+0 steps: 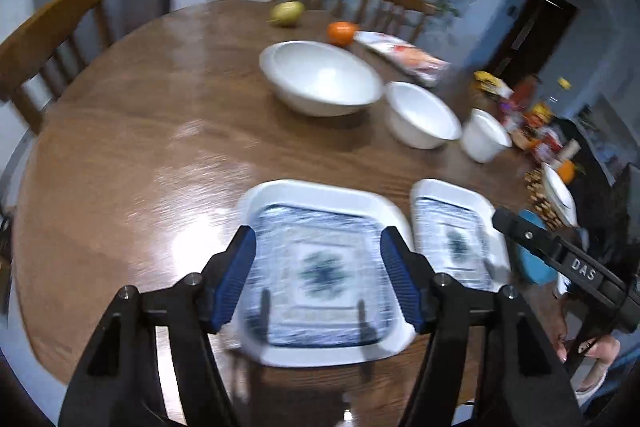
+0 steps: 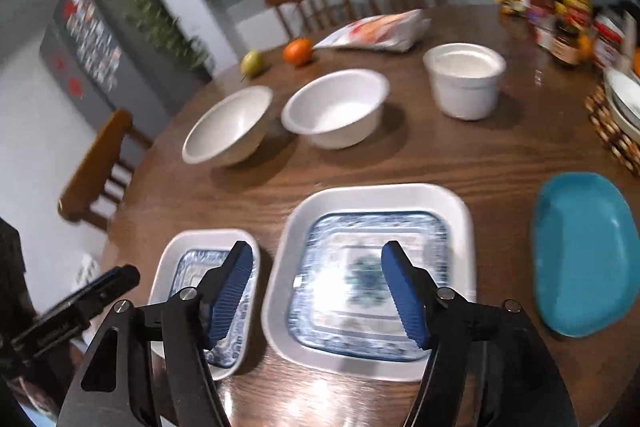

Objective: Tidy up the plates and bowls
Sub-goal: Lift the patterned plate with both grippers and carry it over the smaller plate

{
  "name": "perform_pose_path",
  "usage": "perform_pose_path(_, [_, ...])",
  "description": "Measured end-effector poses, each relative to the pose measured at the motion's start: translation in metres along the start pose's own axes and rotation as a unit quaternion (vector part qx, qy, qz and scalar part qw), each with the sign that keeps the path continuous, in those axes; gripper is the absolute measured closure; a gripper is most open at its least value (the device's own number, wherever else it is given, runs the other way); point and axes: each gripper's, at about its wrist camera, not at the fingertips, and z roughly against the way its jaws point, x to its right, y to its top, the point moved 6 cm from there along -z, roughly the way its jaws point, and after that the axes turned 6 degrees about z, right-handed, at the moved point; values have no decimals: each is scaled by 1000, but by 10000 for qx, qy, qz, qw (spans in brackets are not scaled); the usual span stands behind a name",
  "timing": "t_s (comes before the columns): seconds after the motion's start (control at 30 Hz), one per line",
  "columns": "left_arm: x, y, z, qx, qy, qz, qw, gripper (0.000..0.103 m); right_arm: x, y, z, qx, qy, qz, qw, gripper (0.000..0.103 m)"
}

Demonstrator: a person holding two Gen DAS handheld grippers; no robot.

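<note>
Two square white plates with blue patterns lie side by side near the front edge of the round wooden table (image 1: 132, 131). My left gripper (image 1: 318, 233) hovers open over the left plate (image 1: 320, 267), with nothing between its blue pads. My right gripper (image 2: 317, 247) is open too, above the gap between the right plate (image 2: 372, 267) and the left plate (image 2: 200, 291). Behind the plates stand a large white bowl (image 1: 320, 79), a medium bowl (image 1: 420, 115) and a small deep bowl (image 1: 484, 135). A teal plate (image 2: 584, 251) lies to the right.
A pear (image 2: 252, 61), an orange (image 2: 298, 51) and a snack bag (image 2: 376, 29) lie at the table's far side. Jars and packets (image 2: 568, 19) crowd the right edge, beside stacked dishes on a woven mat (image 2: 620, 107). Wooden chairs (image 2: 100, 171) ring the table.
</note>
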Motion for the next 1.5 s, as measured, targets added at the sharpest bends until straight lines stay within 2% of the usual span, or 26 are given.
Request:
perform_pose_path(0.03, [13,-1,-3,-27,-143,-121,9998,42,9,0,5,50,-44,-118,9999,35])
perform_pose_path(0.1, [35,-4,-13,-126,-367,-327,9987,63,24,-2,9,84,-142,-316,9994,35])
perform_pose_path(0.13, [45,-6,-19,-261,-466,-399,9978,65,29,-3,9,82,-158,-389,9991,35])
perform_pose_path(0.23, [67,-13,-37,-683,-766,-419,9938,66,43,-8,6,32,-73,-572,9983,35])
perform_pose_path(0.3, [75,-17,-47,-862,-816,-467,9918,67,49,-10,6,10,-43,-639,9979,35])
perform_pose_path(0.43, [81,-21,-58,-959,-649,-548,9918,67,61,-13,4,22,-38,-753,9972,35])
perform_pose_path(0.67, [85,-25,-69,-1137,-576,-569,9902,67,70,-15,-6,-39,46,-861,9963,35])
perform_pose_path(0.83, [86,-26,-77,-1336,-631,-479,9879,66,76,-17,-12,-84,12,-942,9955,43])
perform_pose_path(0.93, [84,-26,-80,-1327,-570,-457,9885,66,79,-18,-16,-99,0,-946,9955,55])
perform_pose_path(0.97, [83,-26,-81,-1333,-553,-450,9885,66,78,-18,-18,-127,-14,-930,9956,56])
perform_pose_path(1.5, [81,-27,-96,-1561,-450,-420,9858,66,79,-16,-36,-306,-38,-914,9953,57])
